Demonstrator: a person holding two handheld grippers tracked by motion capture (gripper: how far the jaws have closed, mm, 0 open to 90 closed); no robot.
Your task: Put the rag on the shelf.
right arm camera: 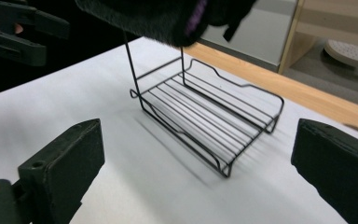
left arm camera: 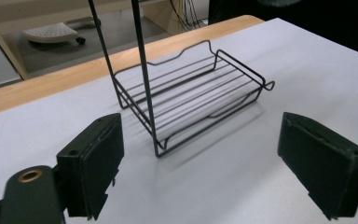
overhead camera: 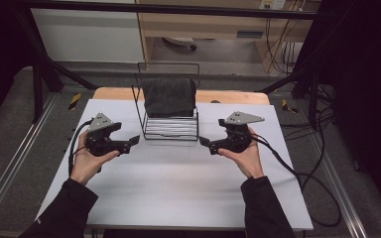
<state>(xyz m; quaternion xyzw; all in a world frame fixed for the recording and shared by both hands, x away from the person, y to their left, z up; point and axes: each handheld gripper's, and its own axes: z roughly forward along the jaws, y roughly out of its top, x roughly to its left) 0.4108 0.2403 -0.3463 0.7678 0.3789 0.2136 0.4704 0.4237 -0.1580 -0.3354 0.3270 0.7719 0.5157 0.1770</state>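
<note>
Black wire formed the rack (overhead camera: 171, 126) that stood toward the far middle of the white-topped table (overhead camera: 178, 183), a low slatted tray with a tall upright frame at its back. Over that frame hung a dark grey cloth (overhead camera: 169, 96), draped down toward the tray but clear of its slats. I saw my left gripper (overhead camera: 135, 140) held just beside the rack's left end and my right gripper (overhead camera: 203, 142) just beside its right end, each cradled in a hand (overhead camera: 87, 163) with a dark sleeve, both above the table and neither touching the wire. In the left gripper view the rack's tray (left arm camera: 191, 93) lay ahead between the jaws, which stood wide apart with nothing between them. In the right gripper view the jaws were likewise spread and bare, the tray (right arm camera: 209, 121) ahead of them, the cloth's fuzzy lower edge (right arm camera: 163, 18) hanging overhead, and the left gripper (right arm camera: 14, 30) showing at the far upper left.
</note>
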